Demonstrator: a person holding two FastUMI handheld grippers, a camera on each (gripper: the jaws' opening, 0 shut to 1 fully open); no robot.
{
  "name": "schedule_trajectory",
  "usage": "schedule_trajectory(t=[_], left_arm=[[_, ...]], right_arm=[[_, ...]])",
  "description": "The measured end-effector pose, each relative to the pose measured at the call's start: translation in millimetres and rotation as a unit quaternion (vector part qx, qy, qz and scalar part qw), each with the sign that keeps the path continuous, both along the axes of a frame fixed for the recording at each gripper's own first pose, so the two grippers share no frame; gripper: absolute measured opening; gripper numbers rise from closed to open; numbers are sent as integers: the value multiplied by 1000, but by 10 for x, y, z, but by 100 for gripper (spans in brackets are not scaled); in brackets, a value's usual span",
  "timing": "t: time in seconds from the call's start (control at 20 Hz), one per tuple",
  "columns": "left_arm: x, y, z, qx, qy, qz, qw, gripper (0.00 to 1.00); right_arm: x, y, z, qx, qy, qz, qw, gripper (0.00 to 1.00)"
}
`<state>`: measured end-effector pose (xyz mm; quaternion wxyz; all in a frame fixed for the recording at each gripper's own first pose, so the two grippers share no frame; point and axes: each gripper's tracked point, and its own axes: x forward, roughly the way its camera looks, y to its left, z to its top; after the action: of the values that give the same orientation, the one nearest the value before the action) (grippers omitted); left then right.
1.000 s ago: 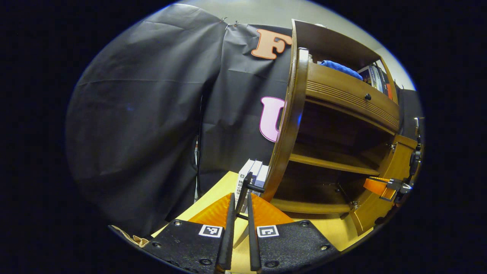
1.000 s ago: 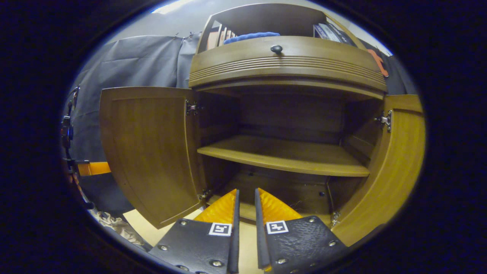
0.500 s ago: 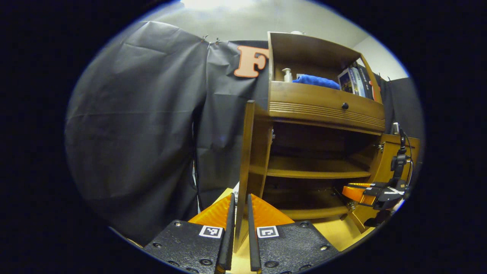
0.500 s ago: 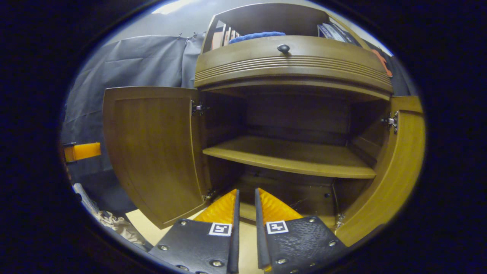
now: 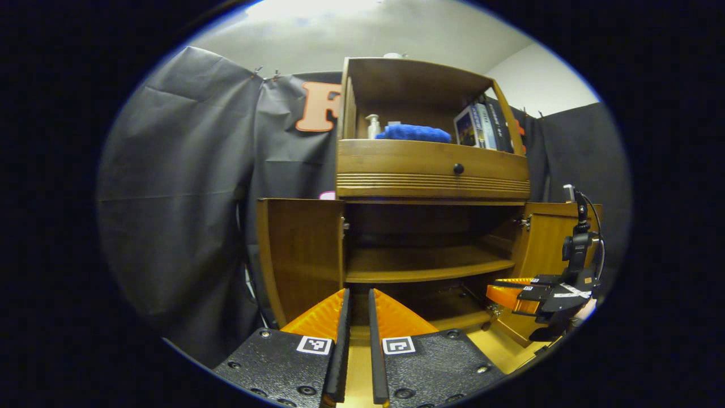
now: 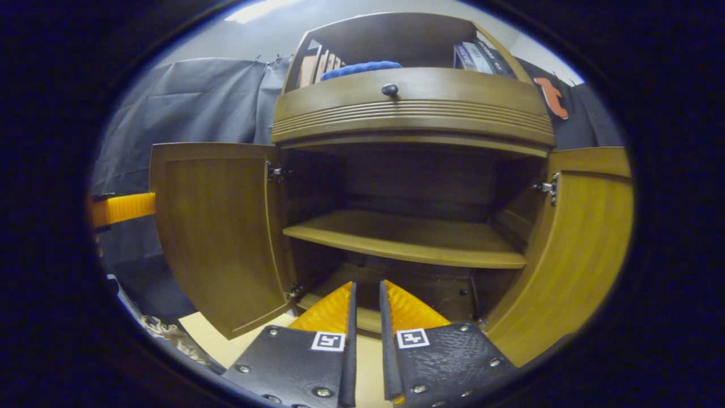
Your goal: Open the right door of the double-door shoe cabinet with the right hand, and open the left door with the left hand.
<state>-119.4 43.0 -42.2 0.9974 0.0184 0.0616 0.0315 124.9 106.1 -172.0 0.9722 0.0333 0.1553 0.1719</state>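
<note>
The wooden shoe cabinet [image 5: 430,181] stands with both doors swung wide. In the left gripper view the left door [image 5: 297,255] is beside my left gripper [image 5: 358,294], which is shut on nothing and apart from the door. The right door [image 5: 552,243] hangs open at the far side, with my right gripper [image 5: 512,292] in front of it. In the right gripper view my right gripper [image 6: 365,286] is shut and empty, pointing into the lower compartment between the left door [image 6: 215,232] and the right door [image 6: 572,249]. A finger of the left gripper [image 6: 122,208] shows past the left door.
Inside, one shelf [image 6: 408,241] splits the cabinet. Above the doors is a drawer with a dark knob [image 5: 458,168]. The open top shelf holds a blue cloth [image 5: 413,134], a pump bottle [image 5: 372,124] and books [image 5: 481,122]. The cabinet stands on a pale wooden surface [image 5: 498,345].
My left gripper has come off the left door's handle, drawn back and turned from the door's edge to face the cabinet front. The right gripper has shifted only slightly.
</note>
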Motion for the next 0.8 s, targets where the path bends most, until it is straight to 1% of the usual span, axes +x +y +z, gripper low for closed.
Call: schedule_trajectory(t=[0.05, 0.1, 0.15, 0.3, 0.55, 0.8], left_arm=[[29, -66, -22, 1, -2, -12, 1000, 11], [69, -140, -17, 1, -2, -23, 1000, 19], [104, -222, -23, 2, -2, -35, 999, 11], [209, -406, -35, 0, -2, -67, 998, 11], [367, -642, -21, 0, -5, -108, 994, 11], [548, -981, -82, -14, -2, -160, 987, 12]], right_arm=[[-6, -79, 18, 0, -1, -10, 1000, 19], [-20, -162, 31, 0, -2, -20, 1000, 19], [-34, -235, 31, 0, -2, -30, 1000, 19], [-87, -463, 38, -4, 0, -58, 998, 19], [-143, -780, 76, -11, -3, -101, 995, 19], [-239, -1026, 172, -12, -10, -140, 990, 19]])
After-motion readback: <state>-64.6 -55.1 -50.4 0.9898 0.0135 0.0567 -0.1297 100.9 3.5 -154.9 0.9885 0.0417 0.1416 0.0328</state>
